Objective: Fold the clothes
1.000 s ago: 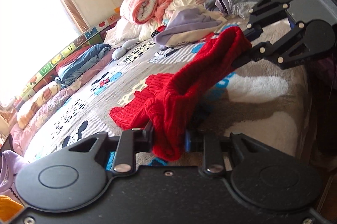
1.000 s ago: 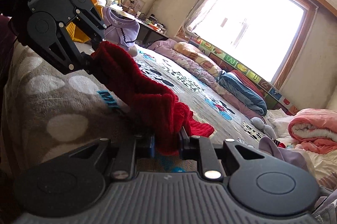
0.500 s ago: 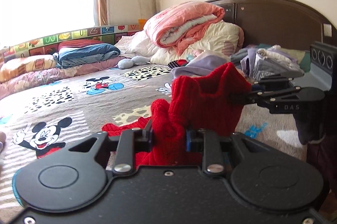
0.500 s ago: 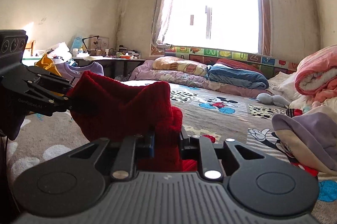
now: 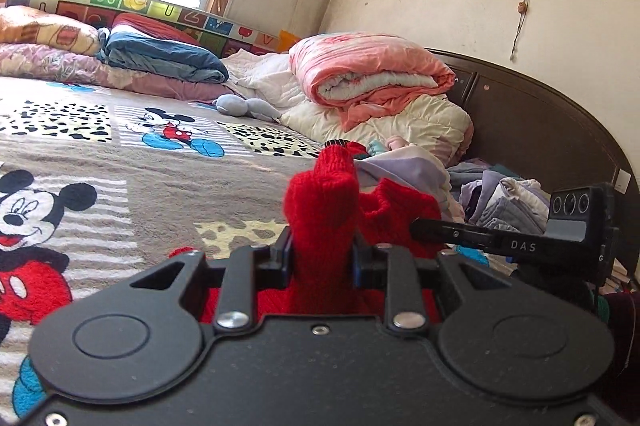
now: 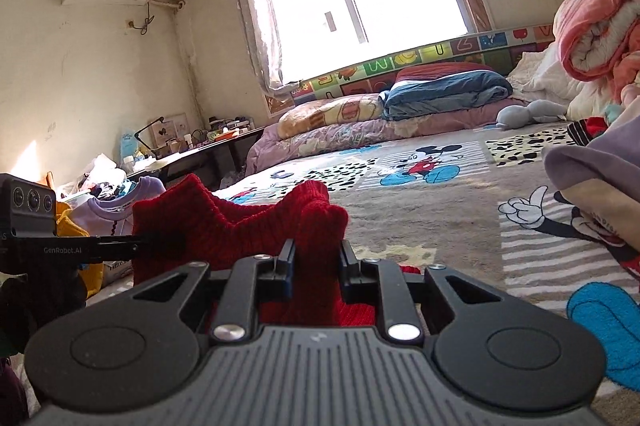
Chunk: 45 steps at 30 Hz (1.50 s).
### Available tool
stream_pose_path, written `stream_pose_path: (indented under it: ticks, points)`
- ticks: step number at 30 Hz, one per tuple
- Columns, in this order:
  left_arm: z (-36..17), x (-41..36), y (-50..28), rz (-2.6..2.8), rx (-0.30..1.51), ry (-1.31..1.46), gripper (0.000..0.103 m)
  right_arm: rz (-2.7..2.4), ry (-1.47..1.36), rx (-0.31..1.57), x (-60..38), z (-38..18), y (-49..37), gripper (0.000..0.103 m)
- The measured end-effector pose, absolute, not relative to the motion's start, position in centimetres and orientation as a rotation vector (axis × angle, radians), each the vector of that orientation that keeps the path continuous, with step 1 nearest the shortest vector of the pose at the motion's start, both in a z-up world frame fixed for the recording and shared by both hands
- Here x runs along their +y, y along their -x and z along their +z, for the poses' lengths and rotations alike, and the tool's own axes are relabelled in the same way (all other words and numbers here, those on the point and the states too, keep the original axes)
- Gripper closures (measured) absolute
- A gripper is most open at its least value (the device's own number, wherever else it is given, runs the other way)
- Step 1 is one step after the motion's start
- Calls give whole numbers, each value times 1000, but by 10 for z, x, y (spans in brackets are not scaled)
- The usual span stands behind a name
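A red knitted sweater (image 5: 324, 209) is held up over the bed between both grippers. My left gripper (image 5: 320, 258) is shut on one bunched edge of it. My right gripper (image 6: 314, 266) is shut on another edge of the red sweater (image 6: 240, 226). In the left wrist view the right gripper (image 5: 416, 226) comes in from the right, its tips in the red knit. In the right wrist view the left gripper (image 6: 176, 244) comes in from the left the same way. The two grippers are close together. The sweater's lower part is hidden behind the gripper bodies.
The bed has a grey Mickey Mouse blanket (image 5: 120, 161). Rolled pink and cream quilts (image 5: 372, 77) and loose purple and grey clothes (image 5: 500, 197) lie by the dark headboard (image 5: 560, 129). Folded blue bedding (image 6: 444, 89) lies under the window. A cluttered low desk (image 6: 192, 149) stands beyond the bed's foot.
Both grippers have come closer together, bringing the two held ends of the red sweater nearly side by side. Both views have tilted up toward the walls. The grips have not changed.
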State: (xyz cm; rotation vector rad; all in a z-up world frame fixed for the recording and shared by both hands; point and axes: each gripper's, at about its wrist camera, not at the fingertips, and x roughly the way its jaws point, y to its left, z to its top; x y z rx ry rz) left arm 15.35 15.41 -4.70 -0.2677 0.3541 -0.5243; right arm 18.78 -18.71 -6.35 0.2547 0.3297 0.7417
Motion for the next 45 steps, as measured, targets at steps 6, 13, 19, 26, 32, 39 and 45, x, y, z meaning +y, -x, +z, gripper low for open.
stream_pose_path:
  ticks: [6,13,19,26,32,39,45]
  points:
    - [-57,169,-189,-546,379,376,78,746,-365,383,-187,-74,-229,81]
    - [-77,183,-220,-533,461,519,78,743,-479,474,-186,-91,-268,81]
    - [-101,192,-237,-496,550,612,78,726,-601,610,-187,-121,-296,81]
    - [-110,203,-239,-404,621,710,59,657,-633,660,-190,-133,-301,61]
    - [-53,183,-202,-292,431,289,51,546,-370,487,-185,-96,-270,59]
    - [-58,148,-205,-434,389,171,51,691,-138,361,-156,-75,-251,58]
    - [-101,141,-222,-428,517,197,51,724,-234,542,-155,-115,-273,58]
